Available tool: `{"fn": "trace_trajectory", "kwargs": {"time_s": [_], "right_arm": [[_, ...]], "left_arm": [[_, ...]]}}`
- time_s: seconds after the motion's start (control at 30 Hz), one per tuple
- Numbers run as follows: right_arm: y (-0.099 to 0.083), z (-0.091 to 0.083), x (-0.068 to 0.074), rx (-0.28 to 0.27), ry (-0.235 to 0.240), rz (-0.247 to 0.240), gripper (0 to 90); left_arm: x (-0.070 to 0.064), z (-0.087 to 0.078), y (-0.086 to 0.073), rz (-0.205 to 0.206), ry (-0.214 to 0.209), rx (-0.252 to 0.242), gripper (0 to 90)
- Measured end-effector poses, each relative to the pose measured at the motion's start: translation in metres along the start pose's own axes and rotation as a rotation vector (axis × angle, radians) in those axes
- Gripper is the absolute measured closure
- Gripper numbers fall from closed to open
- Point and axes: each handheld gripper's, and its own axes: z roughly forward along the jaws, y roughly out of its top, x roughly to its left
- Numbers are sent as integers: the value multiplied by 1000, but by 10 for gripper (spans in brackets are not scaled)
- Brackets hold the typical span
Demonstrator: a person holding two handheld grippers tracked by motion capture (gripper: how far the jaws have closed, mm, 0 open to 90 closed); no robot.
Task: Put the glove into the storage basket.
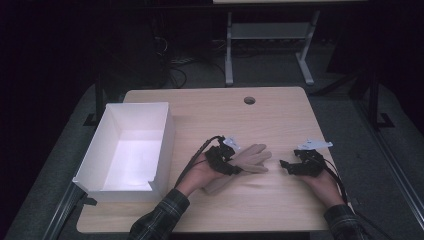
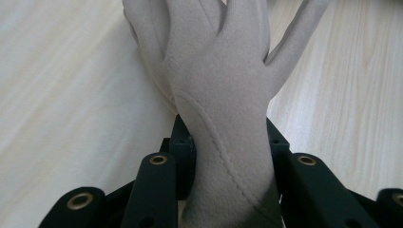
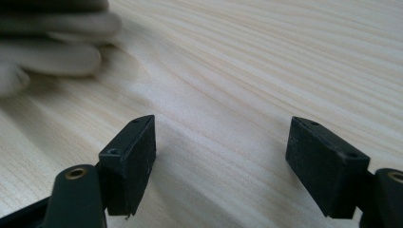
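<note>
High view has my left gripper [image 1: 227, 159] clamped across the wrist of the beige glove [image 1: 252, 157], which lies flat mid-table with its long axis running from cuff near me out to fingers pointing right, toward my right gripper [image 1: 286, 165]. That right one hovers just off the fingertips, jaws spread wide with nothing between them. Over to the left, beyond my left hand, the white box [image 1: 162, 142] sits open and looks empty, so I judge the left is nearer for carrying it in.
</note>
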Motion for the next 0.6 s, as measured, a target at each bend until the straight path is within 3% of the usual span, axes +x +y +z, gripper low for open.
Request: {"fn": "trace_trajectory", "kwargs": {"time_s": [0.37, 0.6], "right_arm": [[0, 0, 0, 2, 2, 3, 251], [0, 0, 0, -1, 1, -2, 251]], "left_arm": [[3, -46, 16, -61, 38, -36, 662], [9, -85, 22, -67, 72, -63, 662]]}}
